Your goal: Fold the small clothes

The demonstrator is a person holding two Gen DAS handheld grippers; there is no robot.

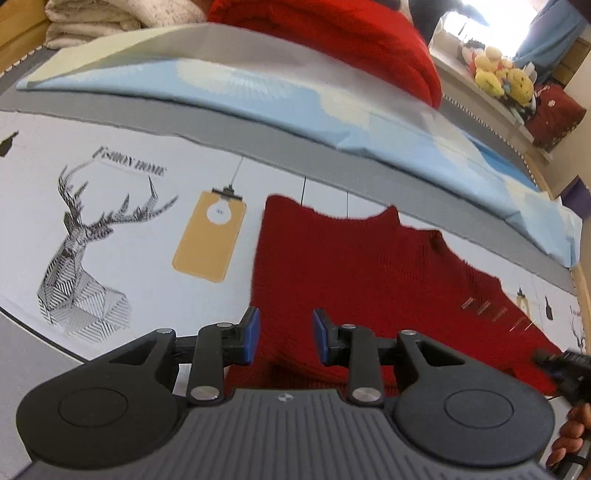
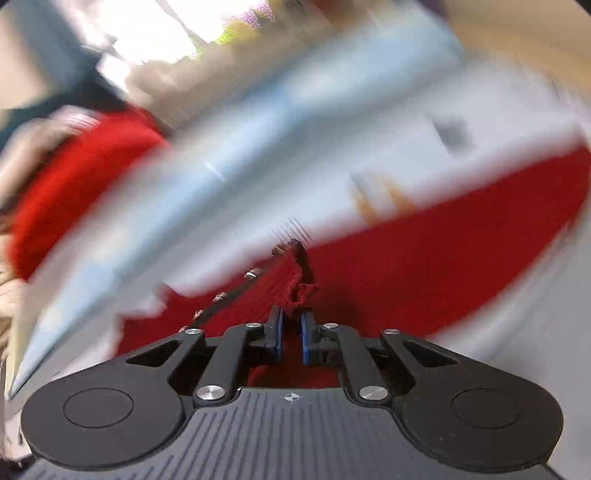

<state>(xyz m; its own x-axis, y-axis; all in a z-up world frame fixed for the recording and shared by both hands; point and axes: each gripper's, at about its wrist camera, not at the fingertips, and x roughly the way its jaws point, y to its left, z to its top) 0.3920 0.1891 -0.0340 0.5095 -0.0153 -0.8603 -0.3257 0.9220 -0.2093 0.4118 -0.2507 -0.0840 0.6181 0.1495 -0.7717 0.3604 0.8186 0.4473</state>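
A small dark red knitted garment point(image 1: 354, 273) lies flat on a white printed bed sheet point(image 1: 129, 229). My left gripper point(image 1: 284, 338) is open, its blue pads just above the garment's near edge, holding nothing. My right gripper point(image 2: 291, 332) is shut on a bunched edge of the red garment point(image 2: 424, 266), next to a row of small buttons point(image 2: 221, 295). The right wrist view is heavily motion-blurred. The right gripper also shows at the far right of the left wrist view point(image 1: 565, 369), at the garment's right corner.
A folded light blue sheet point(image 1: 295, 107) lies across the bed behind the garment, with a bright red blanket point(image 1: 351, 37) and cream towels point(image 1: 110, 18) beyond. A shelf with plush toys point(image 1: 502, 77) stands at the right. A deer print point(image 1: 85, 251) marks the sheet at left.
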